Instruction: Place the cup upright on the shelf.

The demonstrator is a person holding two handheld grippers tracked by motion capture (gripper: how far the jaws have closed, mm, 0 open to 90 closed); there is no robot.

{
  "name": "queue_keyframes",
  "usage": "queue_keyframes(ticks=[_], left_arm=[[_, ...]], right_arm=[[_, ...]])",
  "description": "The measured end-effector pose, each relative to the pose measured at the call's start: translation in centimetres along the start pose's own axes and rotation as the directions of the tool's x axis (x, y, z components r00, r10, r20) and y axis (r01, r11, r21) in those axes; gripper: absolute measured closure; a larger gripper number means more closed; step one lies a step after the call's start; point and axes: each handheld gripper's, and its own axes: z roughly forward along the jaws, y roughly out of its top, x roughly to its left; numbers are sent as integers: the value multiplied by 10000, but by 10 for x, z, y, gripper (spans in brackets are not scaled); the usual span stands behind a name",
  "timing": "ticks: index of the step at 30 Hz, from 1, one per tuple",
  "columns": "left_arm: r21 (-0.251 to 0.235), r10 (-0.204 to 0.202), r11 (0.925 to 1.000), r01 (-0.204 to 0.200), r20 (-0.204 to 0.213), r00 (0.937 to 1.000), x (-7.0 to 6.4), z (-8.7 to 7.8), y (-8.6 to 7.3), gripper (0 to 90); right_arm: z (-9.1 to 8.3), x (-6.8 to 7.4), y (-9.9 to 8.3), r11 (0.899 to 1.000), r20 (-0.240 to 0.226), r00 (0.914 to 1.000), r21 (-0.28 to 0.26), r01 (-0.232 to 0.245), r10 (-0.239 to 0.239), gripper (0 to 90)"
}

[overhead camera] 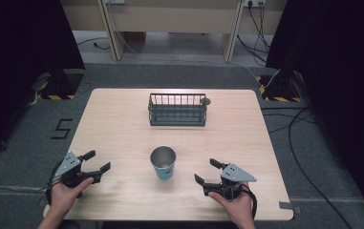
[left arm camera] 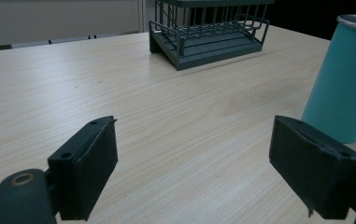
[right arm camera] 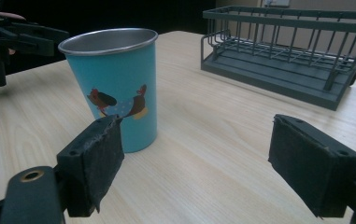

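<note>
Both tools, left (overhead camera: 95, 161) and right (overhead camera: 207, 171), are sitting wide open and empty flanking the cup (overhead camera: 163, 162), rack (overhead camera: 177, 109) at 12 o'clock; next likely closing on cup.

teal cup (right arm camera: 115, 88) — bird print, silver rim — dark-green rack (overhead camera: 177, 109).

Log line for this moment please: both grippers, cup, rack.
left gripper: open, empty | right gripper: open, empty | cup: upright between them, untouched | rack: far side of table
</note>
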Motion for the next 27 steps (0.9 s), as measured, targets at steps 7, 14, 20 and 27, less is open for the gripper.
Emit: queue_keyframes(ticks=[7, 14, 20, 27], left_arm=[[-4, -2, 10000, 2, 27, 10000, 0, 0, 0, 148], [-17, 6, 10000, -6, 51, 10000, 0, 0, 0, 148], [-24, -6, 10000, 6, 66, 10000, 0, 0, 0, 147], [-22, 13, 10000, -13, 87, 10000, -1, 0, 0, 148]], right_arm=[[9, 5, 4, 9999, -175, 9997, 56, 148, -147, 185], [17, 9, 7, 9997, -385, 9990, 52, 227, -224, 187], [27, 15, 11, 9994, -650, 9973, 90, 348, -342, 185], [40, 21, 13, 9991, -970, 9946, 157, 383, -366, 182]])
